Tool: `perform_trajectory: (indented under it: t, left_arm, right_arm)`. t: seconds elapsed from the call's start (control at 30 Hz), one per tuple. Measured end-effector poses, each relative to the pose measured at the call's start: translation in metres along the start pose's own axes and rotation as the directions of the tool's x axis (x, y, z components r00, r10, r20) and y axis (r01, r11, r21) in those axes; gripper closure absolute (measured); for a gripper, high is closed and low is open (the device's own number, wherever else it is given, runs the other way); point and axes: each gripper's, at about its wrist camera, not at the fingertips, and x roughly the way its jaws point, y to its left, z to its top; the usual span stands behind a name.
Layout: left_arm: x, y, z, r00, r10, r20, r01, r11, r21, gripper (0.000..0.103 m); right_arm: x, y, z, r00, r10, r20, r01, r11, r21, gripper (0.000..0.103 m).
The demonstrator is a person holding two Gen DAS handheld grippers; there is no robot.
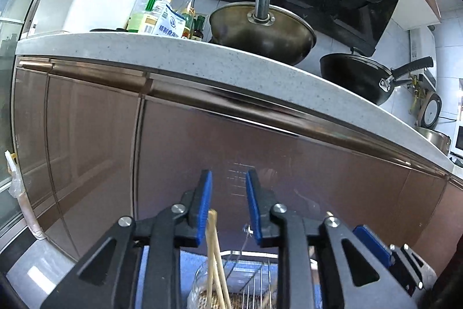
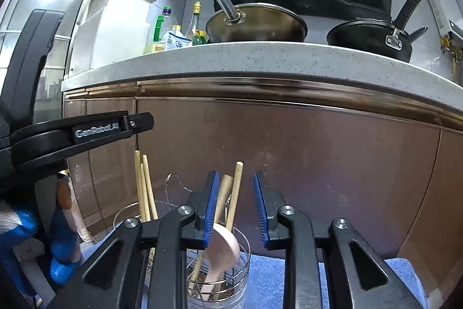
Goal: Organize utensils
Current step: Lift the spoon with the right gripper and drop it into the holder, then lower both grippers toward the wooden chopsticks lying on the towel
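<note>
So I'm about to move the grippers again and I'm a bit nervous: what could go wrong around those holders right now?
1. The right gripper, open and empty, hovers close above the wire holder; its fingers could knock the wooden spoon or the chopstick standing in it.
2. The glass jar with chopsticks looks top-heavy; a bump might tip it.
3. The left gripper, also open, has chopsticks right beside its left finger, so it could snag them.
</note>
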Motion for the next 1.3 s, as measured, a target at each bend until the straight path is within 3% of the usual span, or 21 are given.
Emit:
perform_trajectory:
  t: [0.2,0.57,0.67,1.3]
  left_arm:
    - [-0.035,0.003,0.008,0.999,0.026,-0.021,-0.026,0.999,0.032,0.078]
    - [-0.109,0.011,0.001,0.992,0.070,-0.105,-0.063,0.996,0.063,0.073]
    - [-0.128,0.011,-0.003,0.989,0.069,-0.127,-0.060,0.996,0.072,0.073]
    - [-0.209,0.033,-0.013,0.966,0.096,-0.240,-0.082,0.994,0.071,0.073]
  right_arm:
    - [-0.018,0.005,0.014,0.999,-0.022,-0.038,0.022,1.000,0.002,0.071]
    - [-0.076,0.027,0.022,0.980,-0.069,-0.185,0.069,0.998,-0.003,0.070]
    - [-0.094,0.033,0.023,0.974,-0.083,-0.210,0.082,0.997,-0.011,0.062]
    - [-0.180,0.052,0.035,0.966,-0.115,-0.233,0.102,0.992,-0.068,0.059]
